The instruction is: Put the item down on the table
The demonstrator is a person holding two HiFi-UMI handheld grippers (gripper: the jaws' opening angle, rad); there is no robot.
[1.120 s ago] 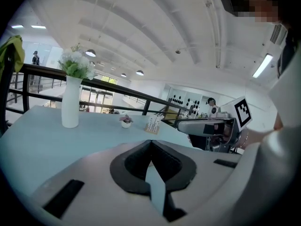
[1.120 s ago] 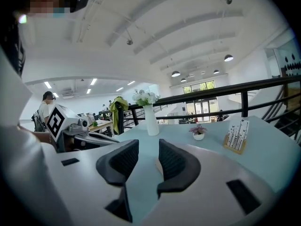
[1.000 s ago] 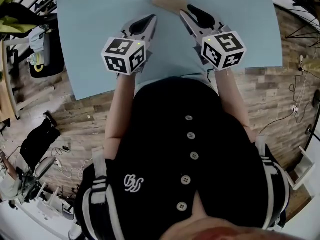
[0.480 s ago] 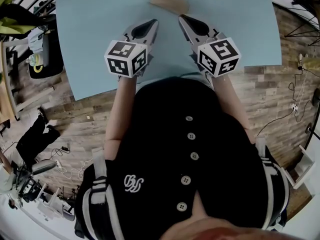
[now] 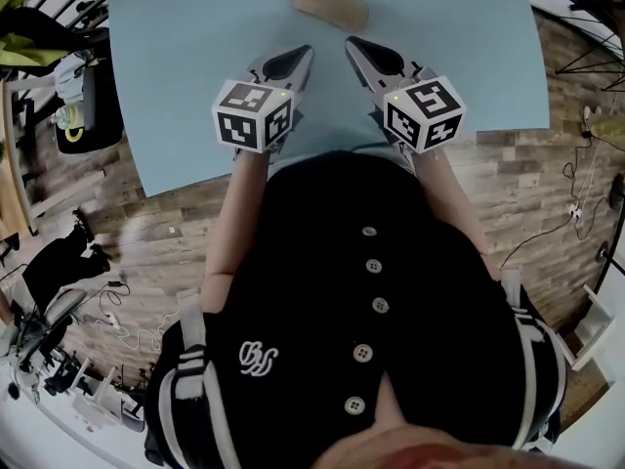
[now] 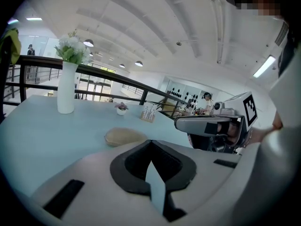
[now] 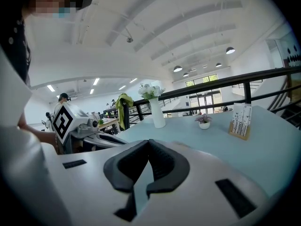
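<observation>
Backed off since earlier, your right gripper [image 5: 352, 42] and left gripper [image 5: 303, 51] show jaws pressed together, empty, while the item [image 5: 330, 5] lies on the table [image 5: 176, 86] just ahead; withdraw without nudging it.

Table [image 5: 195, 86]: plain pale blue throughout. Item [image 5: 330, 5] on it: tan, no pattern. Left gripper [image 5: 305, 52] and right gripper [image 5: 352, 43]: grey shells, black jaw pads. Each carries a cube [image 5: 254, 113] of black-and-white square markers. Shirt [image 5: 371, 291]: black, with white buttons and white sleeve stripes. Floor [image 5: 166, 223]: brown wood planks. Vase [image 6: 66, 91]: white, holding white flowers with green leaves.
</observation>
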